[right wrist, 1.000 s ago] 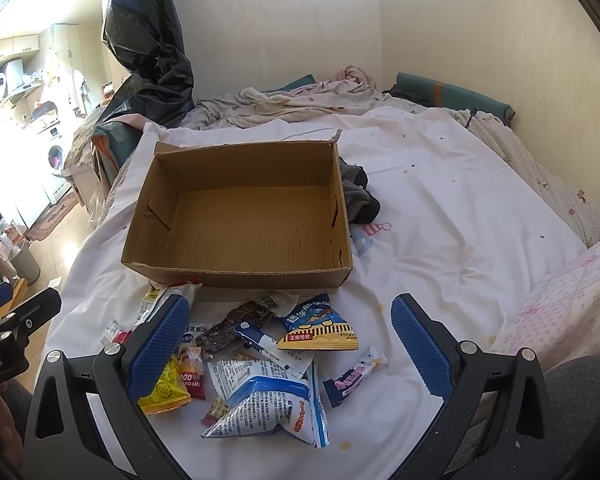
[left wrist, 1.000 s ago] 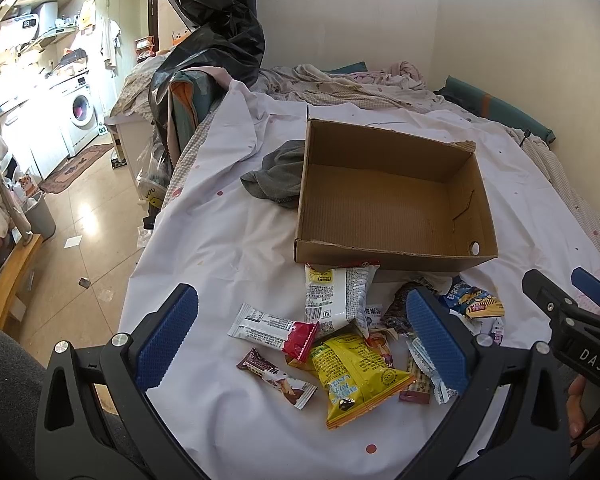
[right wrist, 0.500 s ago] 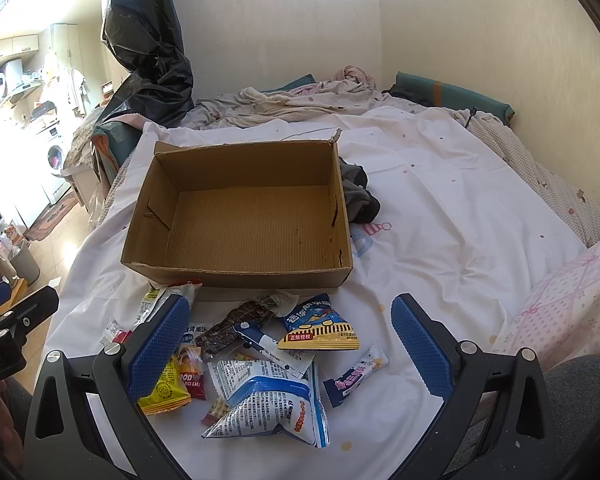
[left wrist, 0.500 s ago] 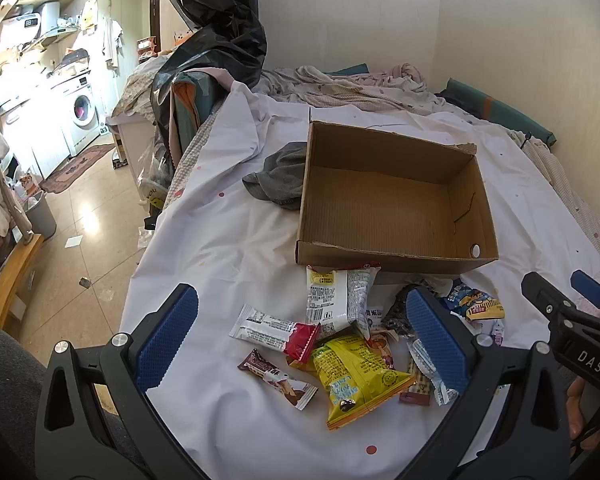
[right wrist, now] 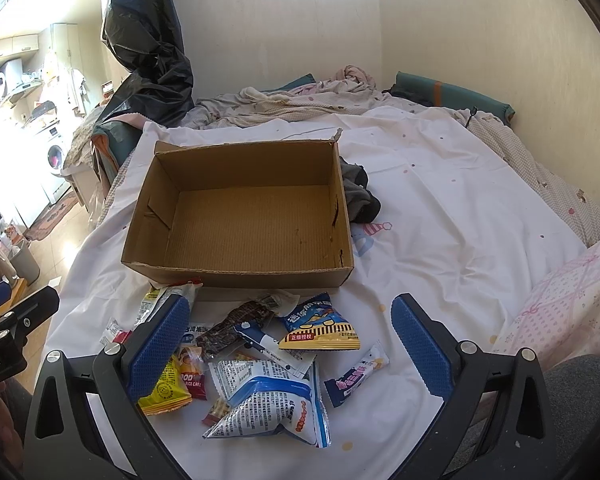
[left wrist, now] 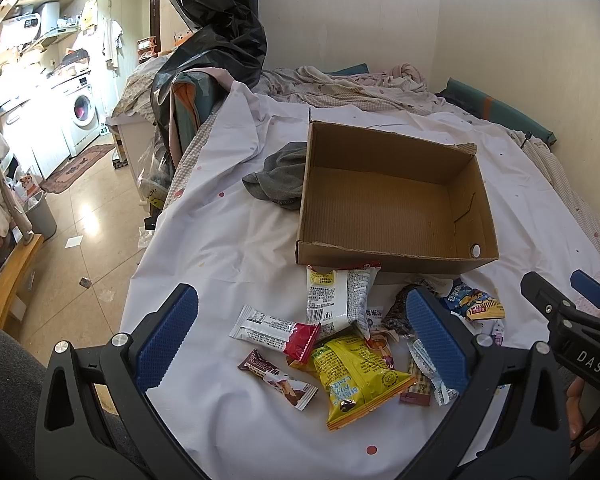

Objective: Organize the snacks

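Both grippers hover over a white bedsheet (left wrist: 228, 240) with their jaws spread wide, holding nothing: the left gripper (left wrist: 300, 344) and the right gripper (right wrist: 290, 354). Snack packets (right wrist: 260, 360) lie in a loose heap on the sheet, just in front of an open cardboard box (right wrist: 244, 216). A yellow packet (left wrist: 356, 376) lies nearest the left gripper, and a gray cloth (left wrist: 280, 178) rests against the box's side.

A cardboard box (right wrist: 244, 216) sits on the bed (right wrist: 460, 208). The snack packets (right wrist: 260, 352) lie in a heap just before its near wall; a crumpled cloth (right wrist: 360, 196) lies against its right side.
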The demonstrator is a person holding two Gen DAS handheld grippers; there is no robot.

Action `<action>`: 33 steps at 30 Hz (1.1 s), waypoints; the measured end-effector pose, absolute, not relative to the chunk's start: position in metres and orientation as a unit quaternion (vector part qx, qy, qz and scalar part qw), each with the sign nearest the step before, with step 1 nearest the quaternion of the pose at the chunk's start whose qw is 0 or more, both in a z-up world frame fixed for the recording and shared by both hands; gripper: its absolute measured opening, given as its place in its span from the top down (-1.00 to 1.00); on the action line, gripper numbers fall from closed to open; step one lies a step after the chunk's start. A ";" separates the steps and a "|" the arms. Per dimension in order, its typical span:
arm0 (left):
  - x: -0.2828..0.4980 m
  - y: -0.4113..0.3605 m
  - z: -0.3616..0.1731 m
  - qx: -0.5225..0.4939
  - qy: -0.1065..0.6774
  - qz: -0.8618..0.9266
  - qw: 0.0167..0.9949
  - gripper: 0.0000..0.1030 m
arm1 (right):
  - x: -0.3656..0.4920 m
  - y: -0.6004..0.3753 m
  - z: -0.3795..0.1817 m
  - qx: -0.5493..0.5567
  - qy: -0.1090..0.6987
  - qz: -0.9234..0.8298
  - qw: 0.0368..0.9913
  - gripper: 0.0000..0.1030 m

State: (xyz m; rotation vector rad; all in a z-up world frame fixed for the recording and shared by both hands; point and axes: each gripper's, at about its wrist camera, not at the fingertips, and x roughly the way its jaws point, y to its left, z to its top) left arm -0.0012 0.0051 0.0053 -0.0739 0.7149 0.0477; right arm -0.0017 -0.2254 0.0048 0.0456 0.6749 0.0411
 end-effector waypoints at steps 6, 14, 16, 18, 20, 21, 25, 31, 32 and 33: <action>-0.001 0.005 0.005 -0.036 0.350 0.022 0.936 -0.99 | -0.002 -0.224 0.004 0.024 0.330 0.021 0.943 -1.00; 0.000 0.006 0.006 -0.037 0.350 0.023 0.936 -0.99 | -0.002 -0.225 0.005 0.024 0.331 0.021 0.943 -1.00; 0.000 0.005 0.006 -0.037 0.350 0.023 0.936 -1.00 | -0.002 -0.224 0.004 0.025 0.331 0.021 0.943 -1.00; 0.000 0.005 0.005 -0.037 0.349 0.023 0.936 -1.00 | -0.002 -0.225 0.004 0.025 0.331 0.021 0.943 -1.00; 0.000 0.005 0.006 -0.036 0.350 0.023 0.936 -1.00 | -0.002 -0.225 0.004 0.025 0.332 0.022 0.943 -1.00; 0.000 0.005 0.005 -0.036 0.350 0.023 0.936 -1.00 | -0.002 -0.225 0.004 0.025 0.331 0.021 0.943 -1.00; 0.000 0.005 0.006 -0.036 0.350 0.023 0.936 -1.00 | -0.001 -0.225 0.003 0.026 0.333 0.022 0.942 -1.00; 0.002 0.006 0.006 -0.039 0.346 0.028 0.937 -0.99 | 0.001 -0.228 0.003 0.046 0.338 0.029 0.940 -1.00; 0.002 0.007 0.006 -0.043 0.347 0.031 0.936 -0.99 | 0.002 -0.232 0.004 0.057 0.342 0.032 0.938 -1.00; 0.002 0.009 0.005 -0.048 0.349 0.034 0.935 -0.99 | 0.005 -0.238 0.006 0.074 0.348 0.037 0.934 -1.00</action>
